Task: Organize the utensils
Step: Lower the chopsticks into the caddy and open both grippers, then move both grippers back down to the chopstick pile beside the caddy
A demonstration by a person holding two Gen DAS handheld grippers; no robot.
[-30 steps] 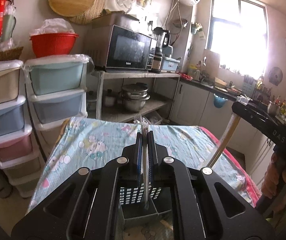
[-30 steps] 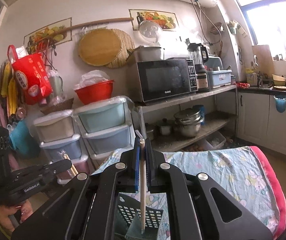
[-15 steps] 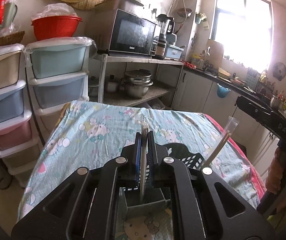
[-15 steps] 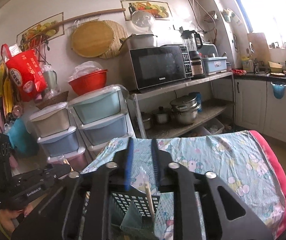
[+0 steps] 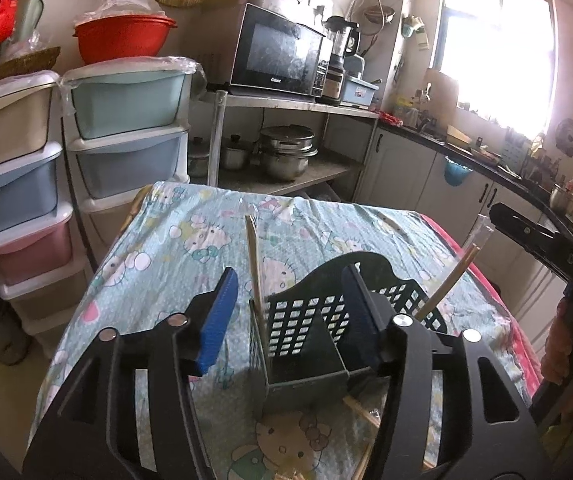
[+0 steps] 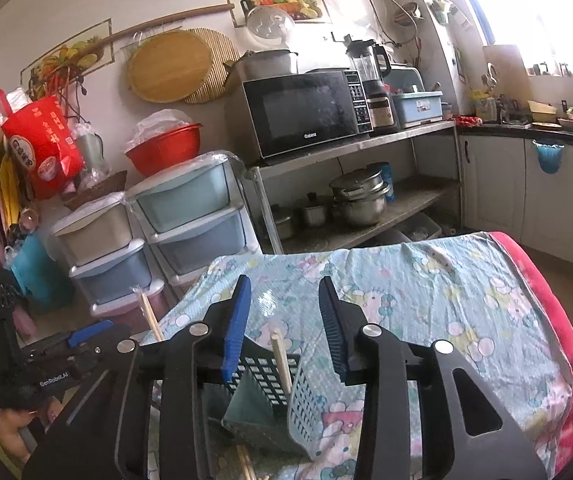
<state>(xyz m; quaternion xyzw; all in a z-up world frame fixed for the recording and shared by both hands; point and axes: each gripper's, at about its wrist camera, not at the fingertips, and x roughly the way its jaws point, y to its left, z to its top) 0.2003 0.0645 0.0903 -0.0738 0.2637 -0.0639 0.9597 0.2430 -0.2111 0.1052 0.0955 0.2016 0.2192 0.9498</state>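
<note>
Left gripper [image 5: 288,304]: jaws just opened, released; chopsticks [image 5: 255,268] standing in holder [image 5: 306,344] on tablecloth [image 5: 174,264]. Right gripper [image 6: 284,320]: also just opened, released; second pair [image 6: 280,362] leaning in same holder.

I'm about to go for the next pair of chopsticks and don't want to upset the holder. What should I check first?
1. Left gripper jaws open, nothing clamped: ok; they have just been opening.
2. Right gripper jaws open, clear of its wrapped chopsticks: ok; also just opening.
3. Left wrapped chopsticks standing inside the utensil holder: ok.
4. Holder upright on the tablecloth: ok.
5. Loose chopsticks beside the holder's base remain to collect: not ok.
6. Exact number left: cannot tell.
</note>
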